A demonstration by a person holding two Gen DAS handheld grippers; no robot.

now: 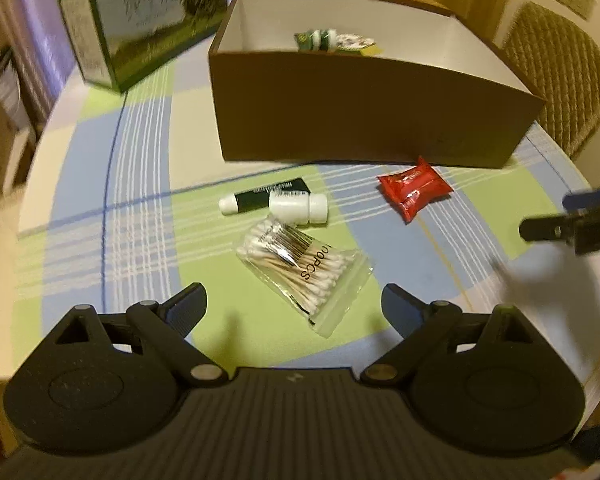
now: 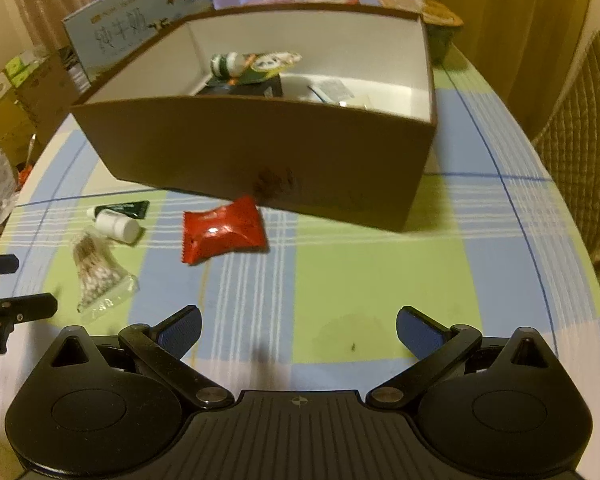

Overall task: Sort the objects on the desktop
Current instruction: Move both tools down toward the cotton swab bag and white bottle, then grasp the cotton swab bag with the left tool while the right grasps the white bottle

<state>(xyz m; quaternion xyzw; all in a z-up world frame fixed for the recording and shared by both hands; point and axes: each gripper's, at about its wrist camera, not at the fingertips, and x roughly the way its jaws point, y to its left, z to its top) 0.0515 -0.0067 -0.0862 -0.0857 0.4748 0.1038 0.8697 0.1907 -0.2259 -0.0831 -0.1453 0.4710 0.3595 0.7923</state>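
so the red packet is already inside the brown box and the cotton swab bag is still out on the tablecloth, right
Not quite. The red packet is not in the brown box; it lies on the tablecloth just in front of the box, as the right wrist view shows. The cotton swab bag is indeed still out on the tablecloth.

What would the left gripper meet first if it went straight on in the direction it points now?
Most likely the bag of cotton swabs, which lies just ahead between the open fingers of the left gripper. Nothing stands between them. Depth is unclear, so it may touch the checked tablecloth just before the bag.
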